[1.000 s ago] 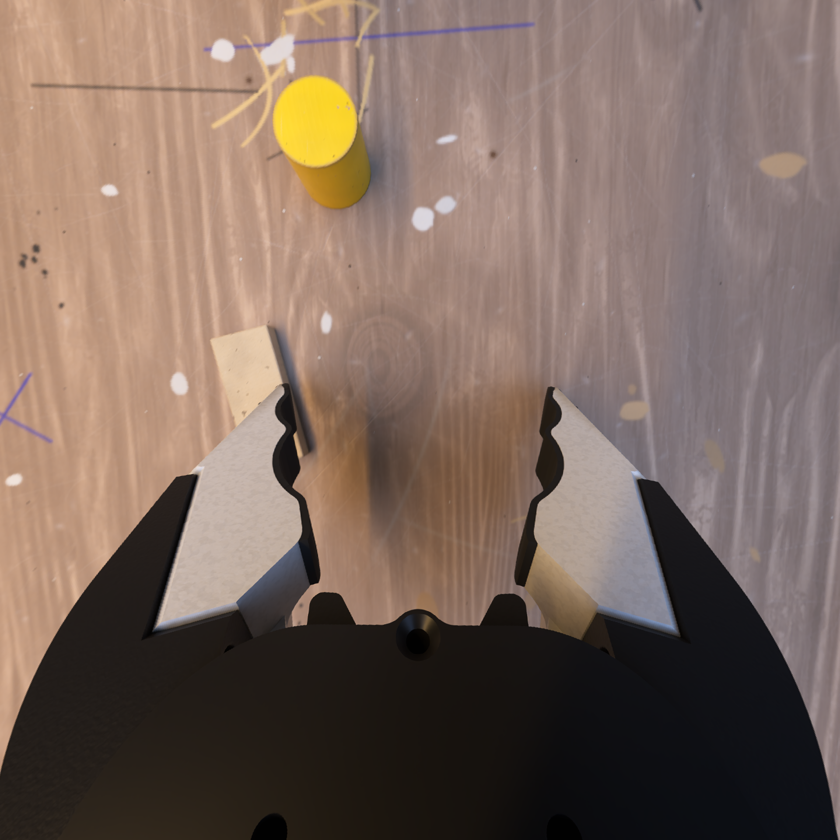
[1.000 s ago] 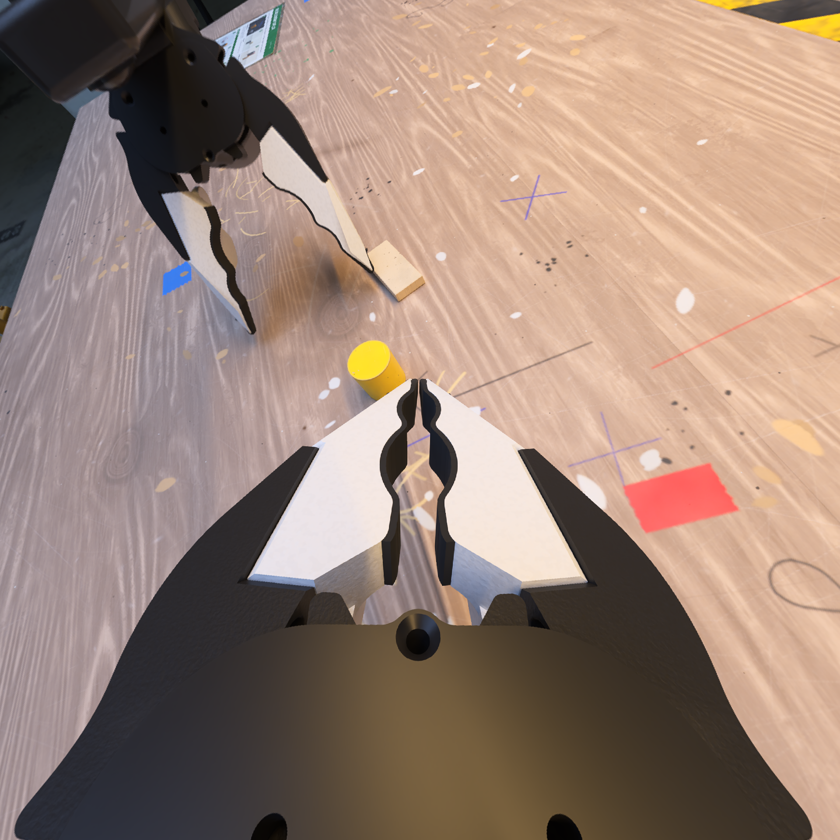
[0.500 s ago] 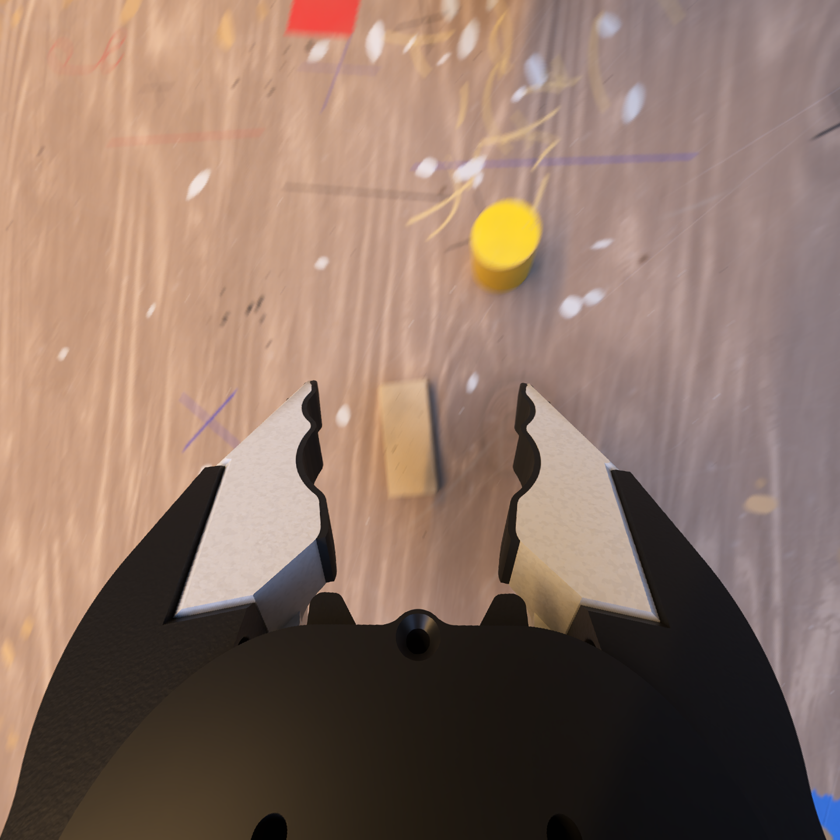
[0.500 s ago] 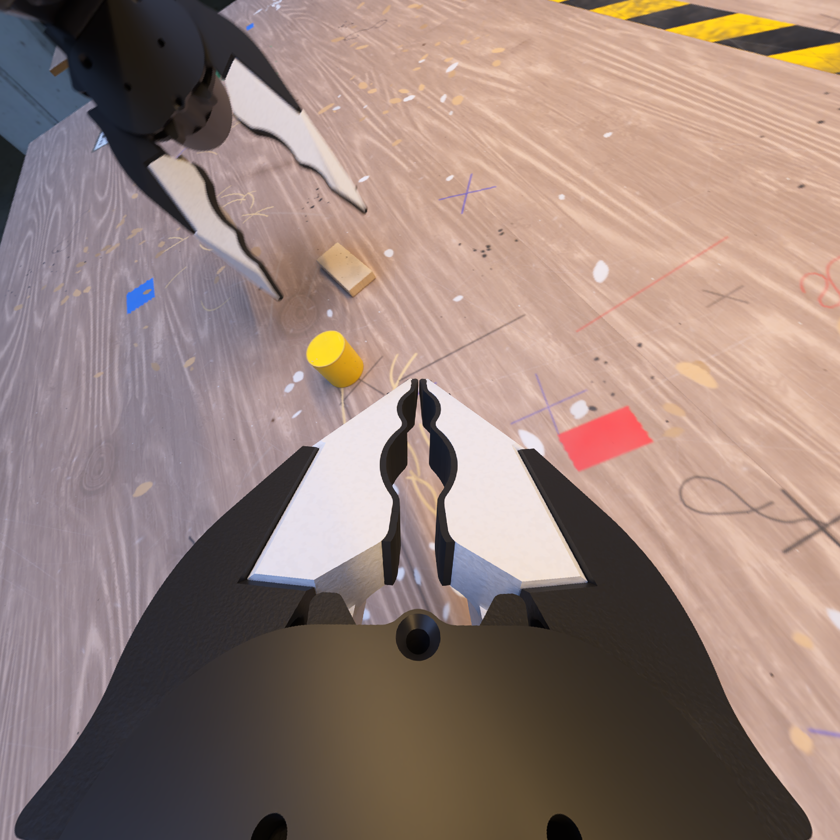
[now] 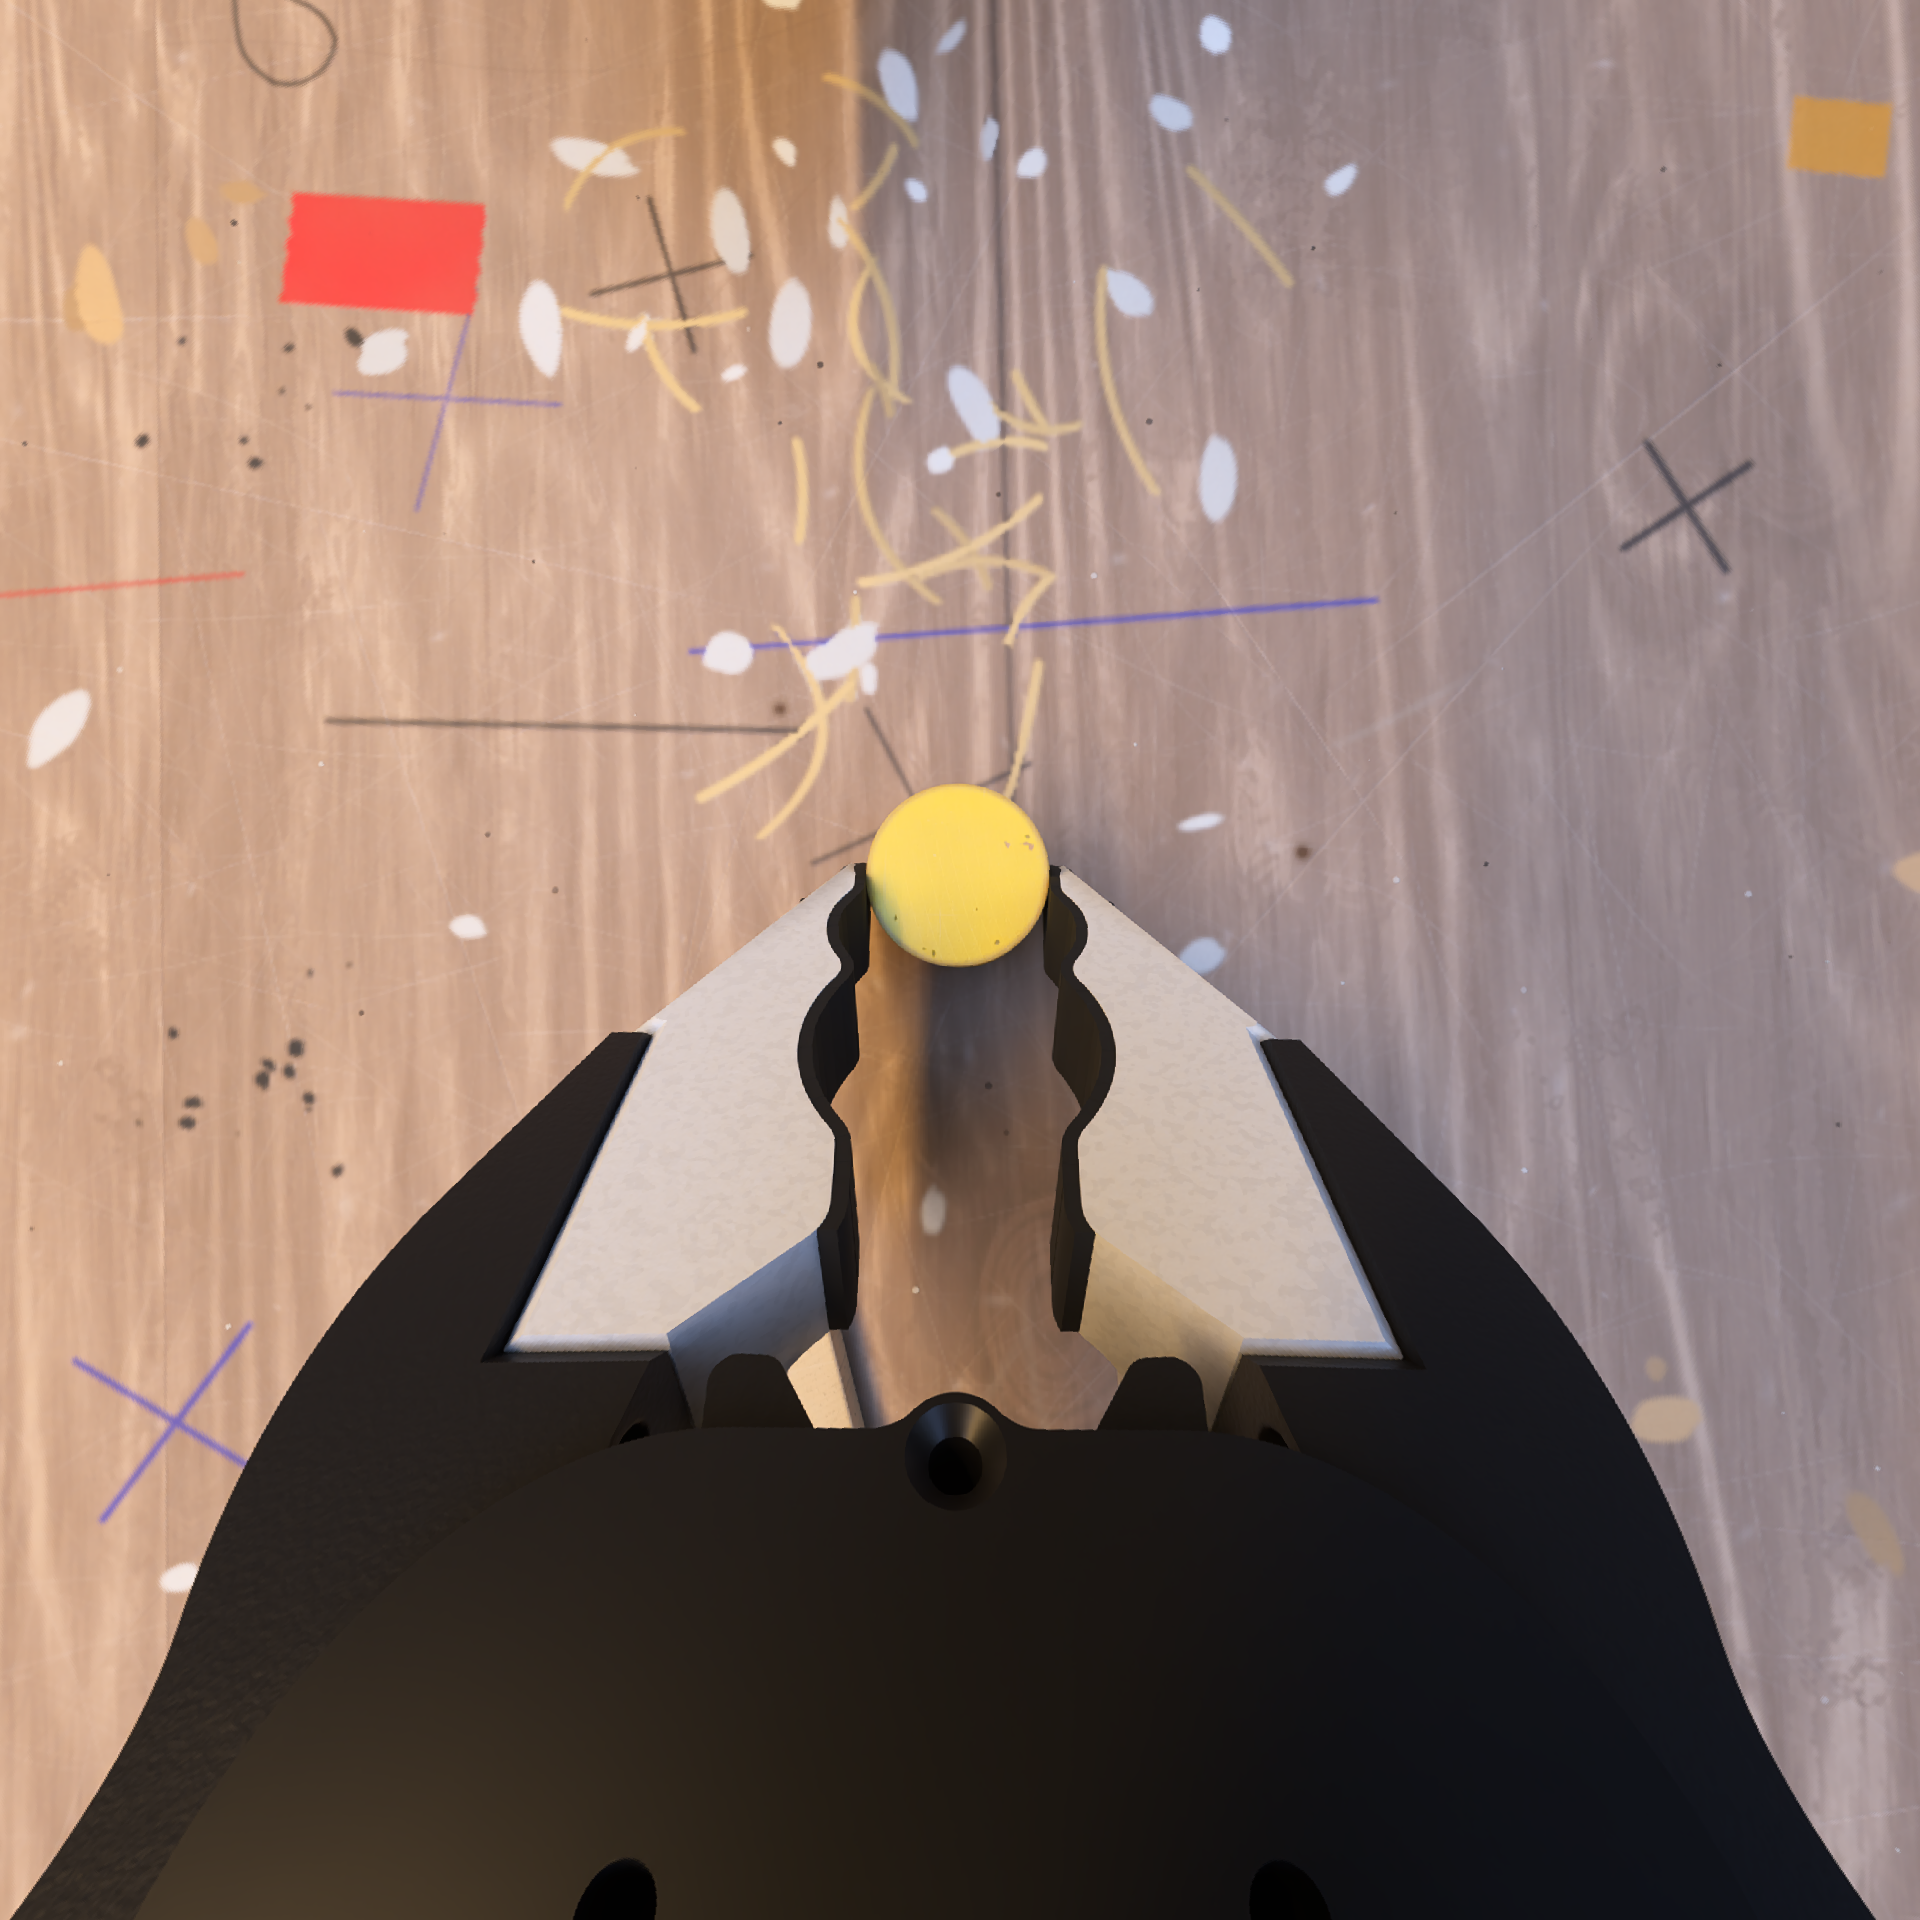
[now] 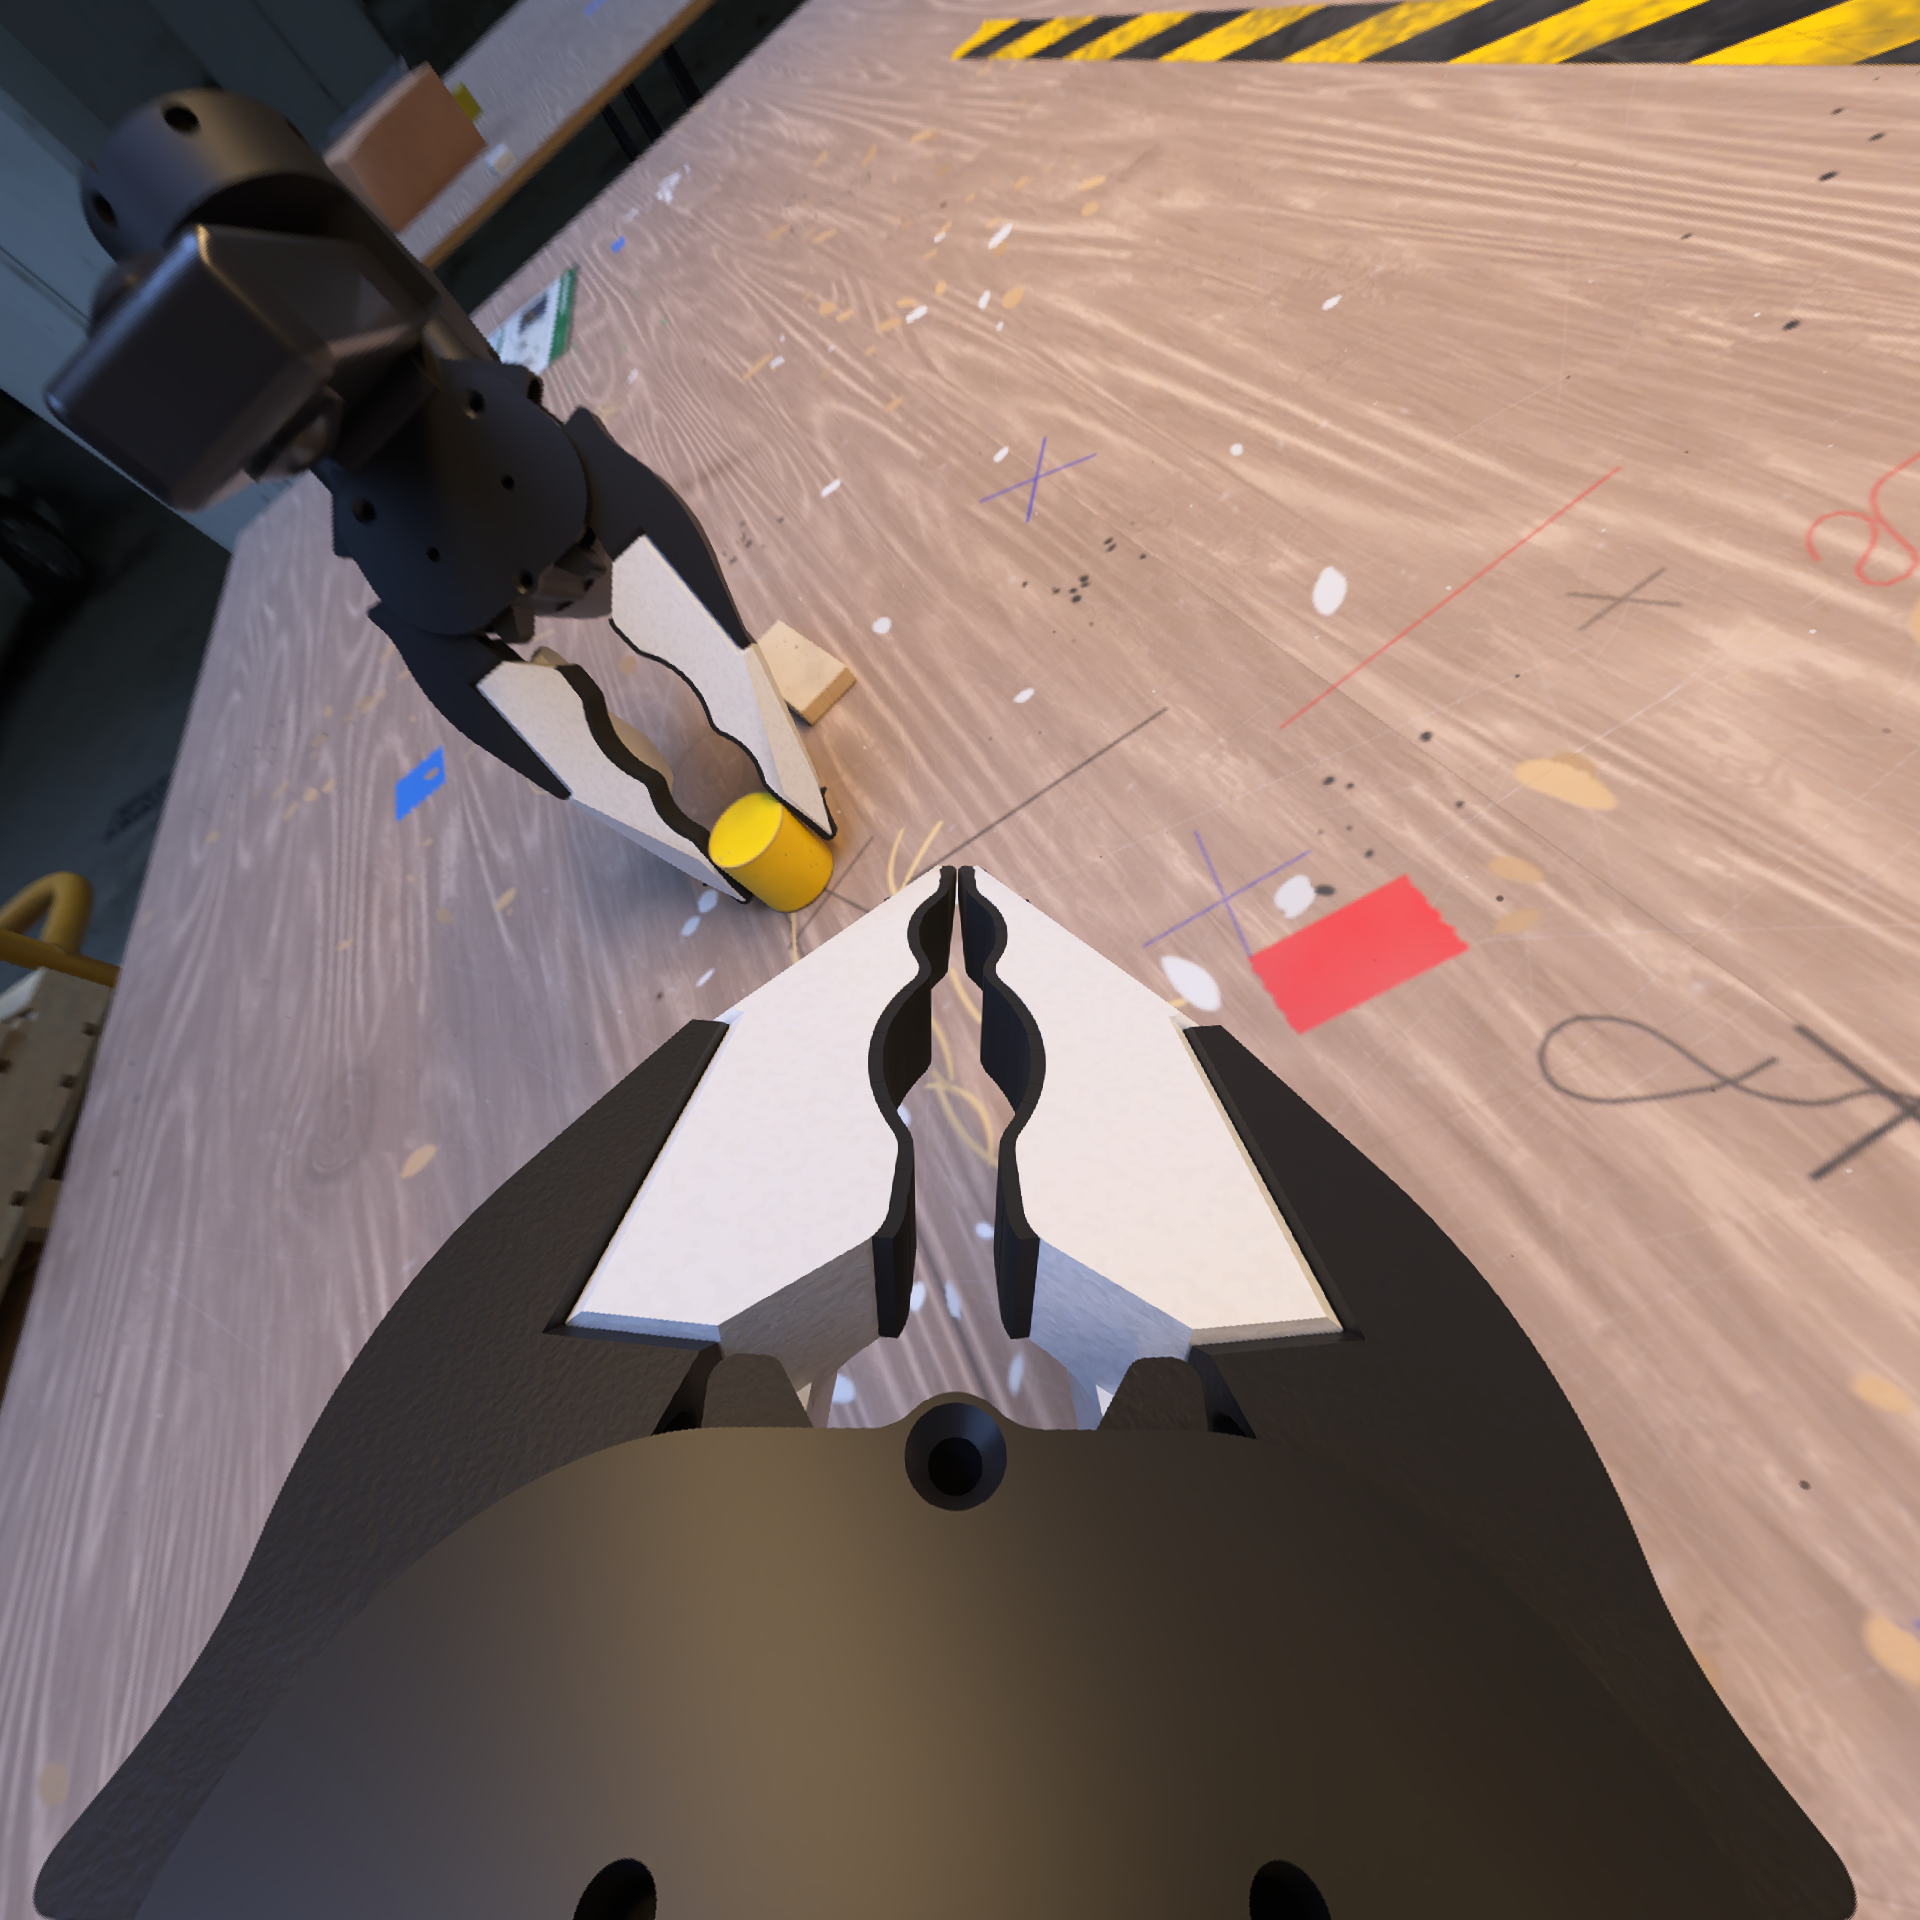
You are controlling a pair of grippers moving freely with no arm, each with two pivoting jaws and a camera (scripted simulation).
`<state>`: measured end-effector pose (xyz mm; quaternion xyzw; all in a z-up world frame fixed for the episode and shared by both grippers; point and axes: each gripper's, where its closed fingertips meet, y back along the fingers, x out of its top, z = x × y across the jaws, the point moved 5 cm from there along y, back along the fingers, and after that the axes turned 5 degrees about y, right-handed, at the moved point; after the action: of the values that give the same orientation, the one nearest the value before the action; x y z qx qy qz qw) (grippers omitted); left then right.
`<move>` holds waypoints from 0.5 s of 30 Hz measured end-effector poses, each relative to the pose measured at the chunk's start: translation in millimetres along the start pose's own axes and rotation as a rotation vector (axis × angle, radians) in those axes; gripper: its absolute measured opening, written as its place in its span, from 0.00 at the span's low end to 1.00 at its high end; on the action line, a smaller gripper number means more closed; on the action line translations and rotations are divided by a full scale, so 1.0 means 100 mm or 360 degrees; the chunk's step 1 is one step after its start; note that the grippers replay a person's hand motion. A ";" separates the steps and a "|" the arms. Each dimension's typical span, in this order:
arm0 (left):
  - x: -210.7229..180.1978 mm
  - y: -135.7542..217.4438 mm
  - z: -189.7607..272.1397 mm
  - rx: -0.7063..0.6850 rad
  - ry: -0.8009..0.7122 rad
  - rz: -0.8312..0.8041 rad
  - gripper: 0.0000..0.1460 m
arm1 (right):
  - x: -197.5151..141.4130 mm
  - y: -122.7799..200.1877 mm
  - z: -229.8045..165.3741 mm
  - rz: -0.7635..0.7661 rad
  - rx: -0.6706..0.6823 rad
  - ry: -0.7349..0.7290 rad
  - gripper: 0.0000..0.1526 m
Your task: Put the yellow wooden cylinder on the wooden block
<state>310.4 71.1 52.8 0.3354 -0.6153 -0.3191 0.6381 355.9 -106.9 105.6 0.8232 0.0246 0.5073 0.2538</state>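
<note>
The yellow wooden cylinder (image 5: 956, 875) stands upright on the wooden table, between the tips of my left gripper (image 5: 956, 883), whose fingers press on both its sides. In the right wrist view the cylinder (image 6: 774, 854) sits on the table within the left gripper (image 6: 788, 862), which leans down over it. The pale wooden block (image 6: 805, 665) lies flat on the table just behind the left gripper, partly hidden by a finger. My right gripper (image 6: 954, 878) is shut and empty, hovering a little to the right of the cylinder.
The table (image 6: 1351, 364) bears paint marks: a red rectangle (image 6: 1356, 951), a blue patch (image 6: 421, 781), crosses and specks. A yellow-and-black striped band (image 6: 1455, 31) runs along the far edge. A wooden crate (image 6: 36, 1081) stands off the left edge.
My left gripper moved forward past the block to the cylinder, came down and closed its fingers on it. The right gripper drew back slightly and stayed shut.
</note>
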 end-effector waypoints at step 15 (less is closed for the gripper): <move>-0.43 0.61 -0.25 0.0321 0.0198 0.0077 0.23 | 0.02 0.03 0.01 0.0103 0.0098 -0.0076 0.00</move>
<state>333.6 141.6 77.7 0.4020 -0.6114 -0.2187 0.6456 357.4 -108.7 108.5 0.8429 0.0076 0.4944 0.2123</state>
